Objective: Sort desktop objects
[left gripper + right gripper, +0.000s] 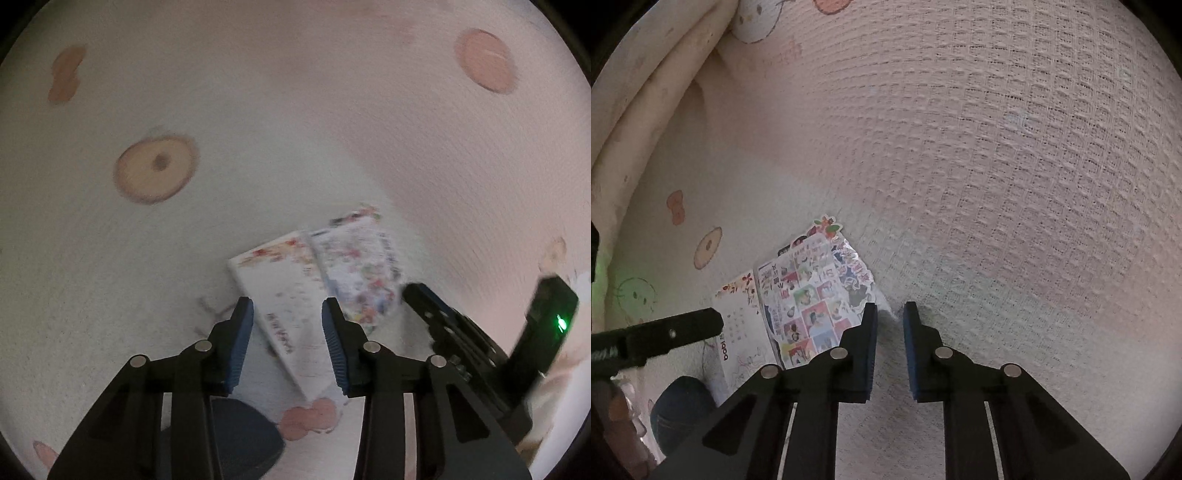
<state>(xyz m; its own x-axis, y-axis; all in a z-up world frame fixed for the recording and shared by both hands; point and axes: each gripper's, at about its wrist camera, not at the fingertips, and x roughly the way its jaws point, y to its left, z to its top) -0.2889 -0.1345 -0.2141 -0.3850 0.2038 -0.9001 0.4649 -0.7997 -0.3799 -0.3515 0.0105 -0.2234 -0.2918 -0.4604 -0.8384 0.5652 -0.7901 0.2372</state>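
**Two claws over the papers on the cloth**

A pale cloth (295, 129) with a bumpy weave covers the whole desk. It has small drawings on it, like a round orange ring (155, 170) with a brown dot in its middle.

Two paper things lie flat on the cloth, side by side and touching. One is a white booklet (280, 280) with little flowers at its top edge. The other is a sticker sheet (809, 295) full of bright little pictures. In the right wrist view the booklet is on the left and the sticker sheet is on the right.

The left gripper (288, 306) points down at the white booklet. Its blue pads (242, 343) stand apart, and the booklet shows in the space between them. The picture is blurry here, so I cannot tell if the pads press on the booklet or only hang over it.

The right gripper (890, 308) is at the lower right corner of the sticker sheet. Its jaws are pulled in close, with only a thin gap left. The shiny corner of the sheet pokes into that gap. I cannot tell if it is pinched.

A dark blue thing (243, 435) sits at the bottom edge, near the booklet. A small green light (561, 325) glows on the body of the right gripper
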